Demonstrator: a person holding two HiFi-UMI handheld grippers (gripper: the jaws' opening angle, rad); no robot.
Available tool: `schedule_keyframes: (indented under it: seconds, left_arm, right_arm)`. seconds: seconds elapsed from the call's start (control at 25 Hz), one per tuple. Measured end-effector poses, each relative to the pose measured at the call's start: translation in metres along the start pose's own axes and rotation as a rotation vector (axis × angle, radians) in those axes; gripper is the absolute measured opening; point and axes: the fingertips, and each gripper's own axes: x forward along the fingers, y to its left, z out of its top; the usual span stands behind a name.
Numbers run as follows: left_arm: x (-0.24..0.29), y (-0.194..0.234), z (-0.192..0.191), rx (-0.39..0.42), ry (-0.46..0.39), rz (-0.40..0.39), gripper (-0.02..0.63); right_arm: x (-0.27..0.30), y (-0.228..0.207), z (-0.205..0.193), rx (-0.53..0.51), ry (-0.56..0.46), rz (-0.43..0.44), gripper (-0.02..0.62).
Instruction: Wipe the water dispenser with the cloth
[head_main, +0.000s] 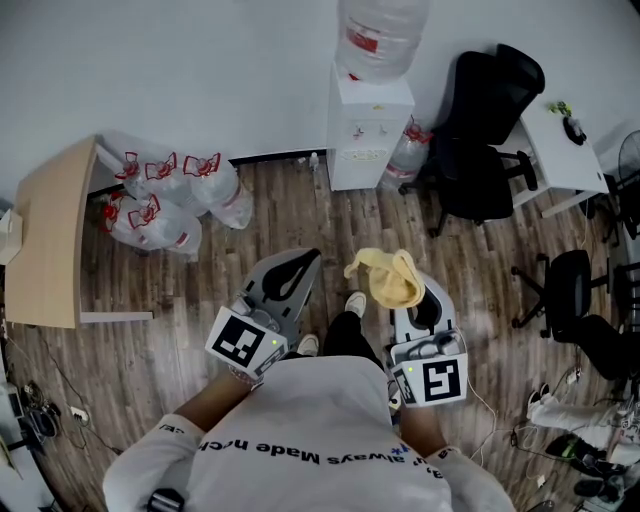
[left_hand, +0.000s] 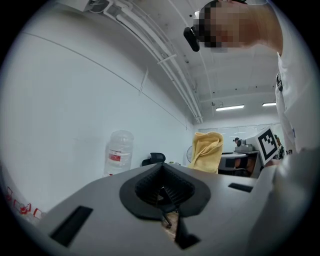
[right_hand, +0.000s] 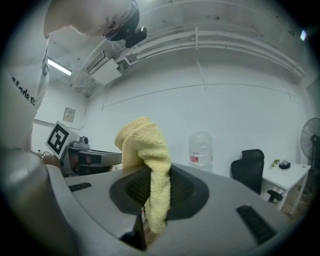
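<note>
Between the fingers of the right gripper (right_hand: 150, 197) a yellow cloth (right_hand: 145, 150) is pinched. The fingers are closed narrow on its lower fold. The rest of the cloth bunches up above the fingertips and flops over toward the left gripper's side. In the head view the cloth (head_main: 386, 277) sits just ahead of the right gripper (head_main: 420, 312), above the wooden floor (head_main: 250, 215).

The left gripper (left_hand: 162, 192) has its fingers brought together, the ribbed pads meeting with nothing between them. Only a sliver of floor shows below the pads. In the head view the left gripper (head_main: 285, 280) is held level with the right one, with the cloth to its right.

Well ahead of both sets of fingers, against the white wall, stands the white water dispenser (head_main: 368, 125) with a clear bottle (head_main: 380, 35) on top. Neither gripper nor the cloth touches it. A black office chair (head_main: 480, 130) stands just right of the dispenser. Ahead and left of the left fingers, clear jugs (head_main: 170, 195) lie clustered on the floor beside a wooden table (head_main: 50, 235).
</note>
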Motion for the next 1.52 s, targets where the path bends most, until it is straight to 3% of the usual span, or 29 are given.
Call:
schedule_keyframes:
  seconds: [0.68, 0.92, 1.52]
  left_arm:
    - [0.139, 0.014, -0.009, 0.001, 0.011, 0.036, 0.017]
    - [0.179, 0.029, -0.007, 0.021, 0.017, 0.083, 0.017]
    - [0.257, 0.023, -0.015, 0.014, 0.030, 0.093, 0.017]
  right_arm:
    - [0.065, -0.122, -0.003, -0.003, 0.019, 0.056, 0.063]
    - [0.082, -0.162, -0.008, 0.011, 0.029, 0.077, 0.063]
    - [0.113, -0.228, -0.011, 0.005, 0.046, 0.133, 0.063]
